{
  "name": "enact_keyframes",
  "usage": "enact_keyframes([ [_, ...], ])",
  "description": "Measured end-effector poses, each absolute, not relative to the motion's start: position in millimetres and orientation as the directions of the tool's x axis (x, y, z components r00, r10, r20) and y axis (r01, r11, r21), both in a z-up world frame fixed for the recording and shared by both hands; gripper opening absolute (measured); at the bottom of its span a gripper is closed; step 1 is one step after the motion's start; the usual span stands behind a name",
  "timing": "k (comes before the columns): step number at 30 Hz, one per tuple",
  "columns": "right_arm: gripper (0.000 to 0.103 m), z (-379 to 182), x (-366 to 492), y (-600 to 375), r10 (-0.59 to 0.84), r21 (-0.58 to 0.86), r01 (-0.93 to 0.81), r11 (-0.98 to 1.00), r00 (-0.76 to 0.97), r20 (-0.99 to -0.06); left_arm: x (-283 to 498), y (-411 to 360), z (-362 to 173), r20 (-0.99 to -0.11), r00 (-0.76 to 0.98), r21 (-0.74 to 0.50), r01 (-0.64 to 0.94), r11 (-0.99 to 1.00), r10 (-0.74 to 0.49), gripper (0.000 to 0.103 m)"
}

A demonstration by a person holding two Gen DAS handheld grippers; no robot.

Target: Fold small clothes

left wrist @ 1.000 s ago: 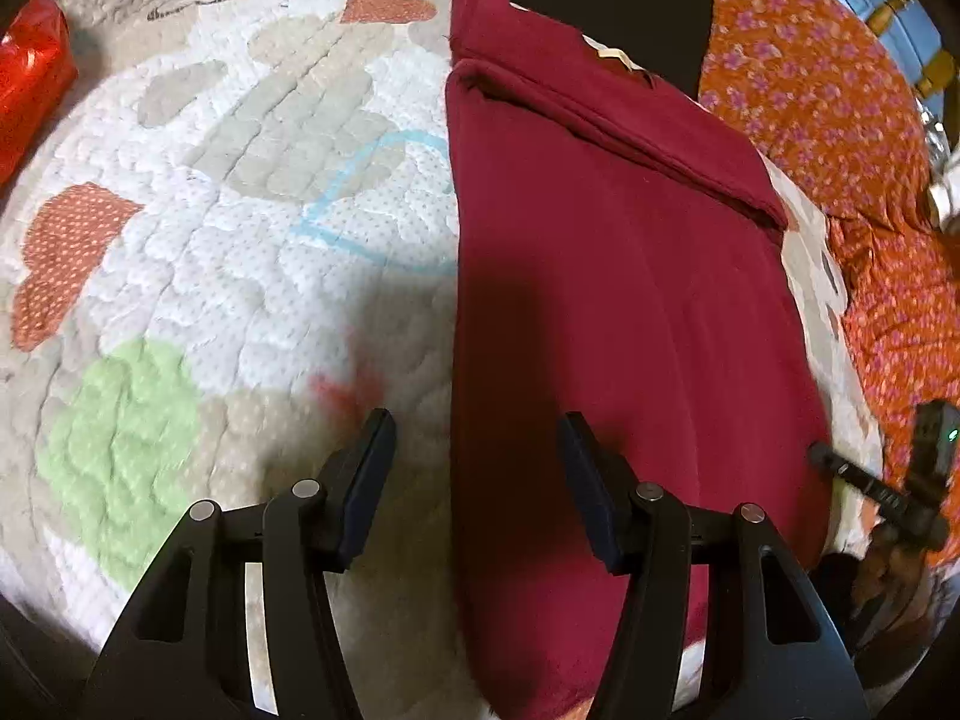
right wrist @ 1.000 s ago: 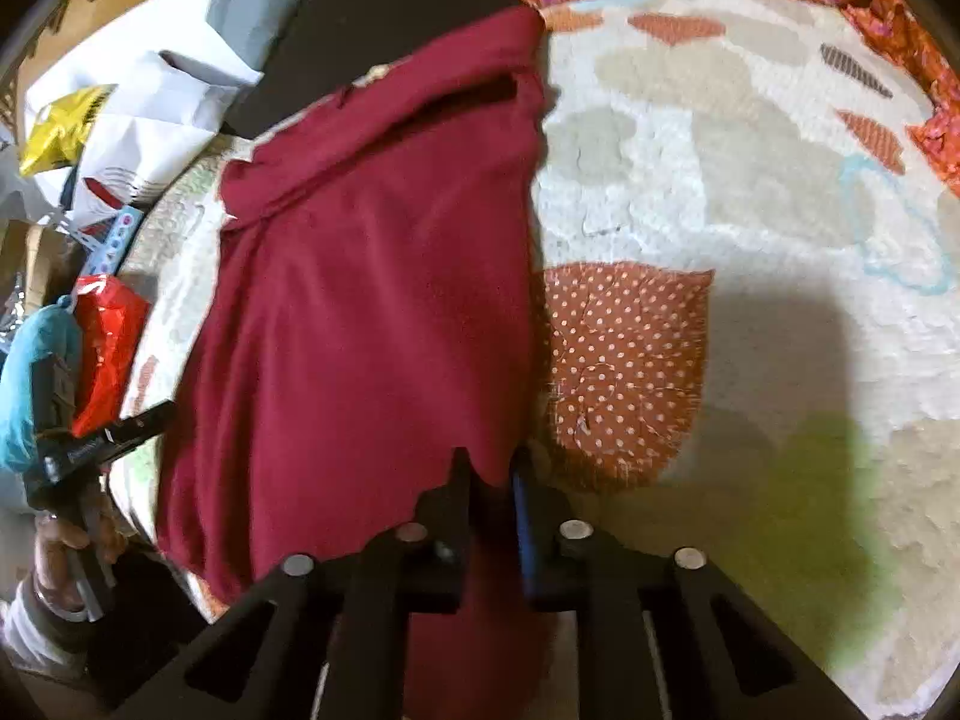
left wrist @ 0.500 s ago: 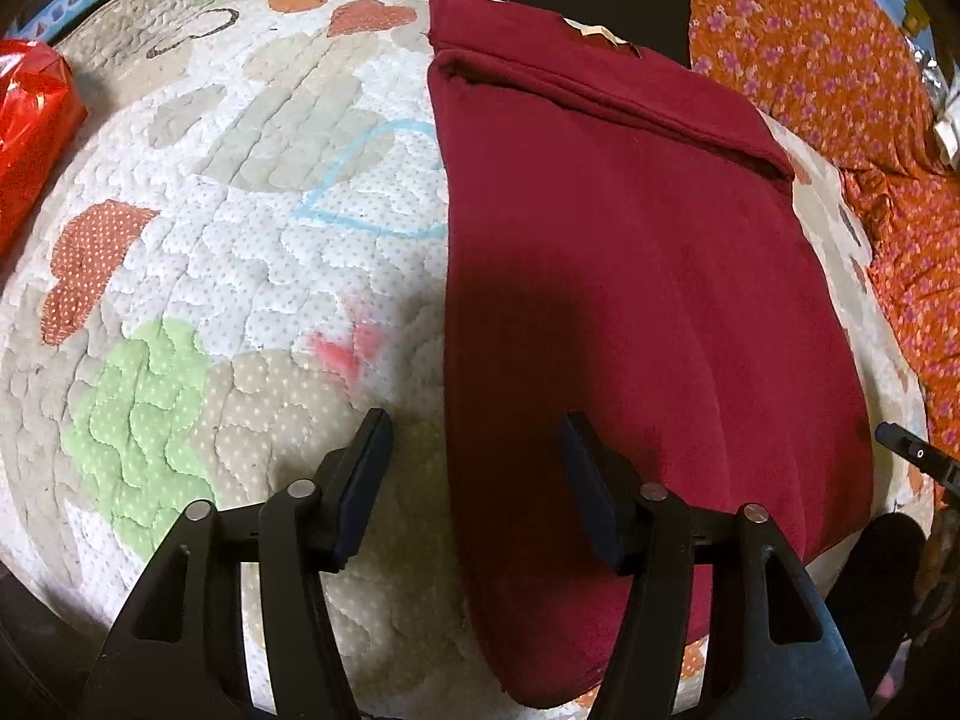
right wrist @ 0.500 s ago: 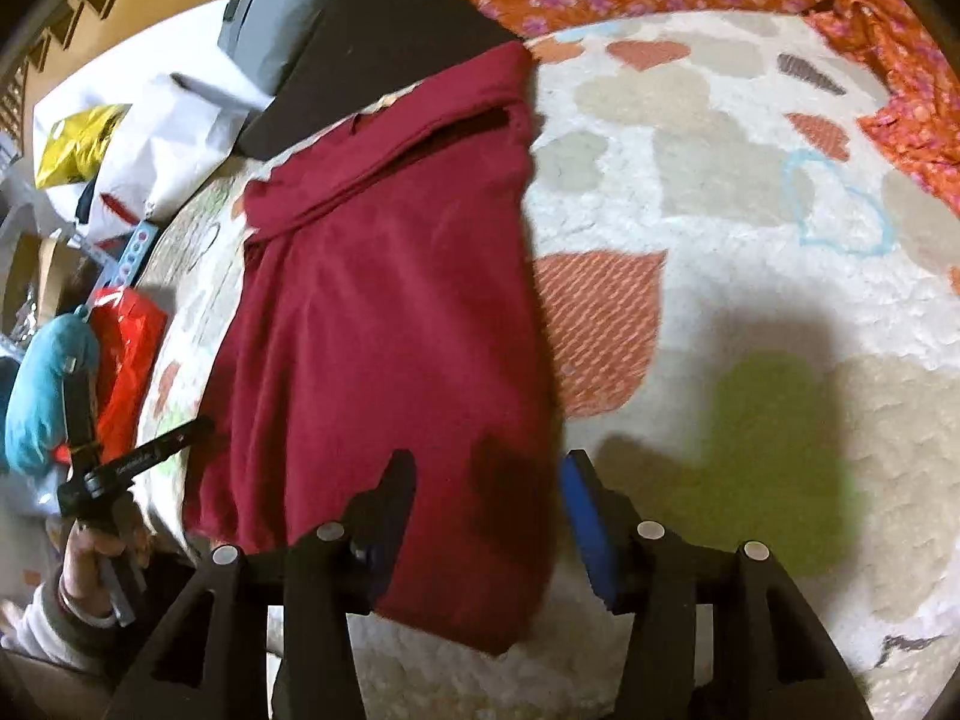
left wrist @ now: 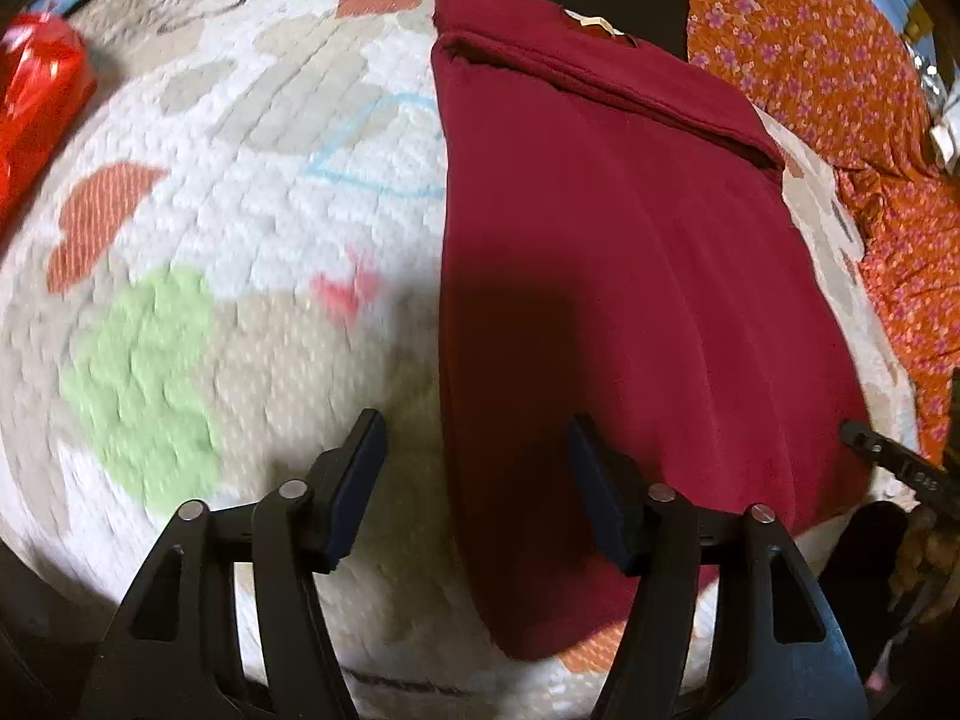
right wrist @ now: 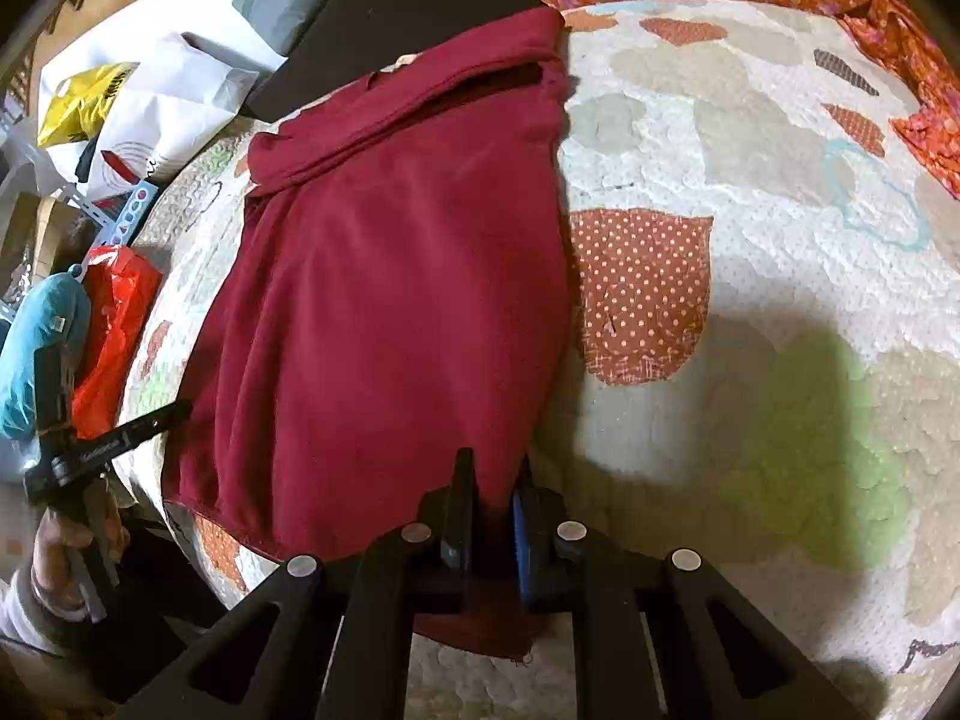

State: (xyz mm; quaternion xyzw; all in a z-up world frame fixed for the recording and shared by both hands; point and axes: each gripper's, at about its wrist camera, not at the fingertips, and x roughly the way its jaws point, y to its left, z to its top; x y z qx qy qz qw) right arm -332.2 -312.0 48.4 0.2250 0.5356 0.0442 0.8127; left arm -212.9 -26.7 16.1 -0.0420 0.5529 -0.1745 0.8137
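A dark red garment [left wrist: 630, 276] lies folded lengthwise on a quilted heart-patterned cover [left wrist: 240, 180], its collar end far from me. It also shows in the right wrist view [right wrist: 384, 312]. My left gripper [left wrist: 474, 462] is open, its fingers straddling the garment's near left edge just above the cloth. My right gripper [right wrist: 493, 480] is shut on the garment's near right corner, with red cloth pinched between the fingers. The left gripper also appears at the left edge of the right wrist view [right wrist: 120, 438].
An orange floral cloth [left wrist: 840, 90] lies beyond the quilt's right side. A red plastic bag [right wrist: 114, 324], a teal object [right wrist: 36, 348], and white and yellow bags [right wrist: 150, 108] sit off the quilt's left edge. A dark board [right wrist: 390, 18] lies behind the collar.
My right gripper, open half a second ago, has closed on the garment's near right corner. My left gripper stays open at the near left edge, having shifted slightly.
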Motion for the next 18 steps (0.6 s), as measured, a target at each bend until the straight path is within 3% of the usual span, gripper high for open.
enact_keyframes([
  [4, 0.012, 52.8, -337.0, -311.9, 0.339, 0.446, 0.176, 0.878, 0.431, -0.837, -225.2, -23.1, 15.2, -0.883, 0.285, -0.323, 0.208, 0.923, -0.374, 0.073],
  [5, 0.017, 53.1, -338.8, -312.4, 0.347, 0.454, 0.18, 0.873, 0.426, -0.836, -228.4, -23.7, 15.2, -0.883, 0.288, -0.318, 0.208, 0.925, -0.369, 0.073],
  [6, 0.029, 53.4, -339.6, -311.7, 0.348, 0.452, 0.182, 0.873, 0.418, -0.839, -232.3, -25.9, 15.3, -0.886, 0.297, -0.301, 0.219, 0.928, -0.357, 0.074],
  [8, 0.039, 53.7, -345.8, -311.7, 0.352, 0.449, 0.181, 0.875, 0.4, -0.847, -237.5, -30.4, 15.0, -0.893, 0.301, -0.267, 0.246, 0.932, -0.335, 0.077],
  [14, 0.041, 51.3, -363.5, -310.3, 0.374, 0.466, 0.188, 0.864, 0.378, -0.847, -247.0, -45.2, 10.7, -0.912, 0.305, -0.181, 0.298, 0.937, -0.273, 0.085],
  [18, 0.041, 41.3, -363.6, -309.8, 0.41, 0.503, 0.209, 0.839, 0.365, -0.836, -241.0, -44.0, 9.6, -0.908, 0.278, -0.233, 0.283, 0.93, -0.312, 0.093],
])
